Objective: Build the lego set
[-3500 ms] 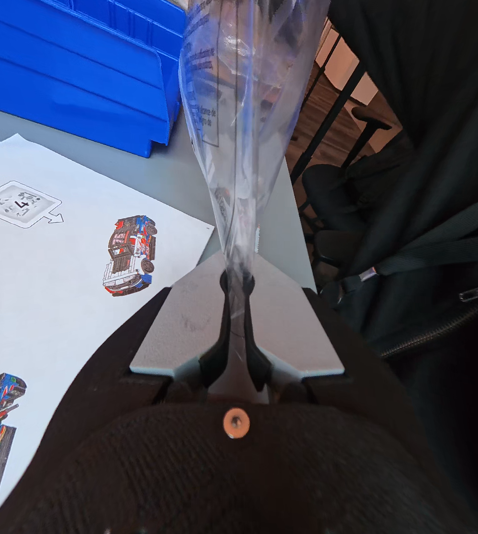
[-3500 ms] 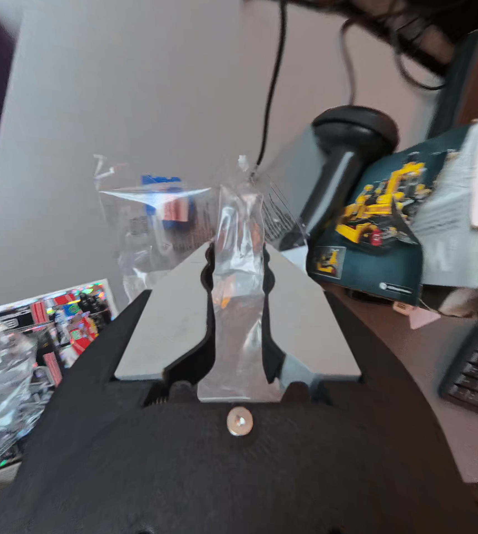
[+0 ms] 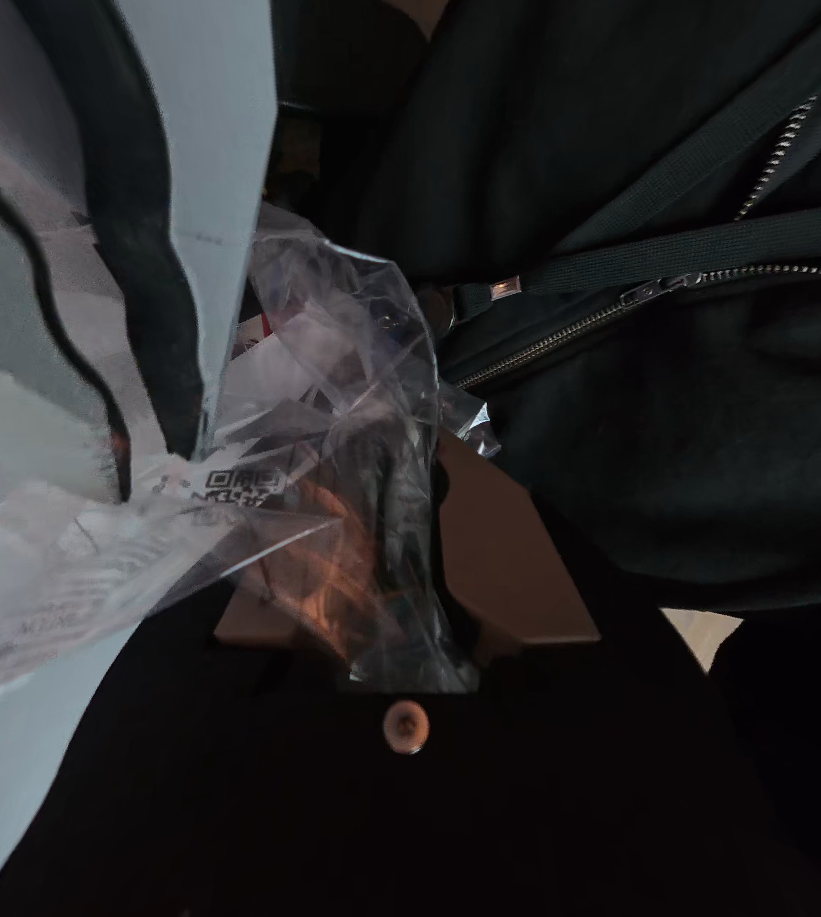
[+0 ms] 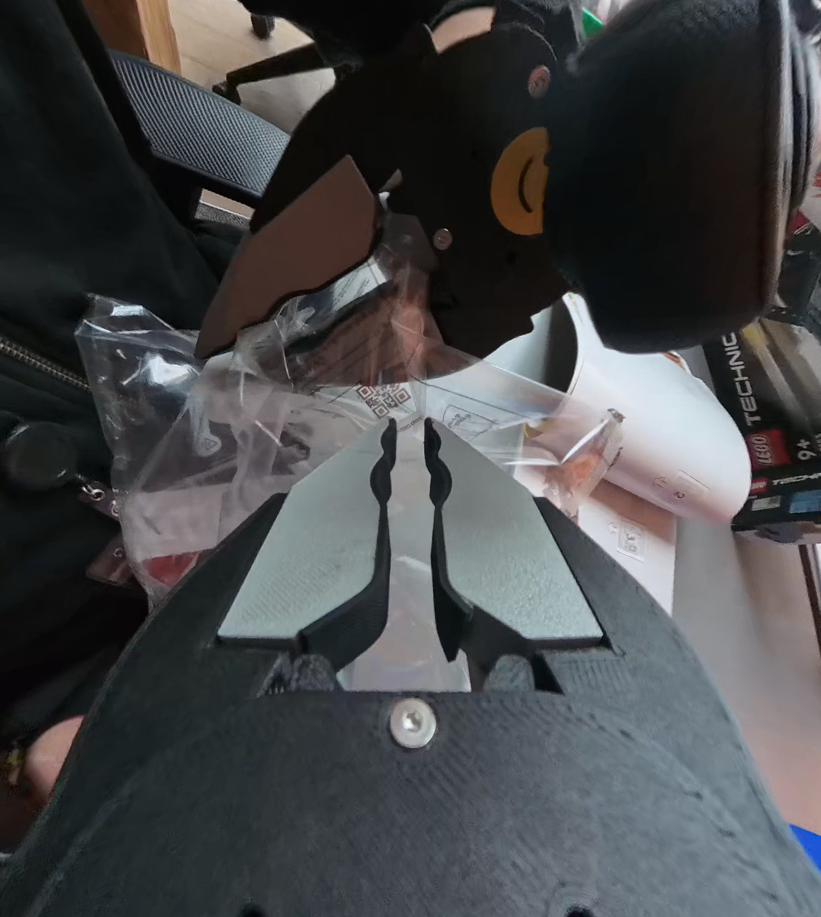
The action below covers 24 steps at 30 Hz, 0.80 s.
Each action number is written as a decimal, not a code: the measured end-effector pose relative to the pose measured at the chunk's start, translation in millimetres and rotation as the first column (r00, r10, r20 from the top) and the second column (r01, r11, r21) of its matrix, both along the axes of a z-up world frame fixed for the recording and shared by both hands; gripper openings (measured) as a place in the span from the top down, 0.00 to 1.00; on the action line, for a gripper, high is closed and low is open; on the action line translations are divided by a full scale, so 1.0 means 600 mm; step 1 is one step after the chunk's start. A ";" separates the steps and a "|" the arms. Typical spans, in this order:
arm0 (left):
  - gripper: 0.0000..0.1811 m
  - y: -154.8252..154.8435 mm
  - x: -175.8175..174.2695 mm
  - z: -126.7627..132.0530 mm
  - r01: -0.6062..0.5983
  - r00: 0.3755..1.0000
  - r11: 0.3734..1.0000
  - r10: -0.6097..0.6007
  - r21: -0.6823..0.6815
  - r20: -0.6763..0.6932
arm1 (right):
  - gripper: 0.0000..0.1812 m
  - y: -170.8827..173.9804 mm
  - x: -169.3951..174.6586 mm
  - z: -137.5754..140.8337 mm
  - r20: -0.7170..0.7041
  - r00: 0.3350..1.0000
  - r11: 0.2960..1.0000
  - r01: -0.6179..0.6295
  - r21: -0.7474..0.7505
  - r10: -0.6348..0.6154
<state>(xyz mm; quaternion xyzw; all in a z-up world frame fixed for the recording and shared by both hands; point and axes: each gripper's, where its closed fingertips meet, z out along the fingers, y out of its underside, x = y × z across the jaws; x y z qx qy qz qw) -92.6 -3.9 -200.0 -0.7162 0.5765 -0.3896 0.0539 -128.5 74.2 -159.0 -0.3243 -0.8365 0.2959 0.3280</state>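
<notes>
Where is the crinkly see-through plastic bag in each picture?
Left wrist view: the crinkly clear plastic bag fills the middle, pinched in the left gripper.
Right wrist view: it sits left of centre, beyond the right gripper.
Shared landmark: the square black code mark on the bag.

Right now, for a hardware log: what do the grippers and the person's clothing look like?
Right gripper: black textured body, silver screw, pale grey wedge jaws lined with wavy black pads. Left gripper: same build, with a round yellow sticker on its body. The person wears a black zipped jacket.
</notes>
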 end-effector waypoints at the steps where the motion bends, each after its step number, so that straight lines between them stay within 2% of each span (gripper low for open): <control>1: 0.95 0.002 -0.002 0.000 -0.013 1.000 1.000 0.013 -0.007 0.009 | 0.94 0.002 0.005 0.004 -0.002 1.000 1.000 -0.014 0.023 0.014; 2: 0.95 0.005 -0.005 -0.003 -0.031 0.999 0.999 0.032 -0.018 0.015 | 0.92 0.005 0.015 0.012 0.012 0.999 0.998 -0.045 0.037 0.045; 4: 0.96 0.008 -0.009 -0.004 -0.053 0.998 0.997 0.055 -0.052 0.042 | 0.70 0.007 0.028 0.051 -0.006 0.998 0.996 -0.066 -0.062 0.066; 5: 0.96 0.010 -0.009 -0.005 -0.063 0.996 0.996 0.067 -0.064 0.050 | 0.66 0.003 0.033 0.071 -0.017 0.997 0.987 -0.076 -0.143 0.075; 6: 0.96 0.013 -0.009 -0.005 -0.072 0.995 0.994 0.077 -0.077 0.056 | 0.68 -0.015 0.049 0.080 0.018 0.989 0.965 -0.137 -0.223 0.144; 7: 0.96 0.014 -0.007 -0.003 -0.074 0.995 0.994 0.079 -0.086 0.065 | 0.69 -0.035 0.067 0.081 0.070 0.973 0.939 -0.192 -0.287 0.221; 8: 0.96 0.015 -0.006 -0.002 -0.071 0.994 0.994 0.077 -0.088 0.073 | 0.67 -0.043 0.074 0.076 0.115 0.964 0.931 -0.196 -0.308 0.241; 10: 0.95 0.014 -0.001 0.003 -0.062 0.994 0.995 0.070 -0.083 0.087 | 0.44 -0.034 0.064 0.053 0.154 0.971 0.964 -0.146 -0.223 0.183; 11: 0.95 0.013 0.000 0.004 -0.060 0.994 0.995 0.067 -0.080 0.089 | 0.39 -0.019 0.050 0.044 0.122 0.984 0.985 -0.113 -0.127 0.128; 12: 0.95 0.012 0.002 0.005 -0.058 0.994 0.995 0.065 -0.078 0.092 | 0.40 -0.008 0.040 0.040 0.075 0.992 0.994 -0.094 -0.047 0.098; 14: 0.95 0.011 0.004 0.007 -0.061 0.993 0.994 0.069 -0.087 0.100 | 0.43 -0.016 0.039 0.026 0.058 0.991 0.991 -0.126 0.034 0.124; 18: 0.95 0.008 0.004 0.009 -0.062 0.992 0.994 0.072 -0.093 0.100 | 0.48 -0.021 0.039 -0.050 0.208 0.970 0.959 -0.171 0.225 0.124; 20: 0.96 0.000 0.005 0.008 -0.051 0.994 0.994 0.060 -0.094 0.091 | 0.50 -0.031 0.041 -0.074 0.245 0.958 0.941 -0.214 0.263 0.150; 24: 0.93 -0.009 0.000 -0.004 -0.058 0.997 0.994 0.062 -0.089 0.045 | 0.77 -0.044 0.045 -0.072 0.240 0.951 0.916 -0.263 0.302 0.194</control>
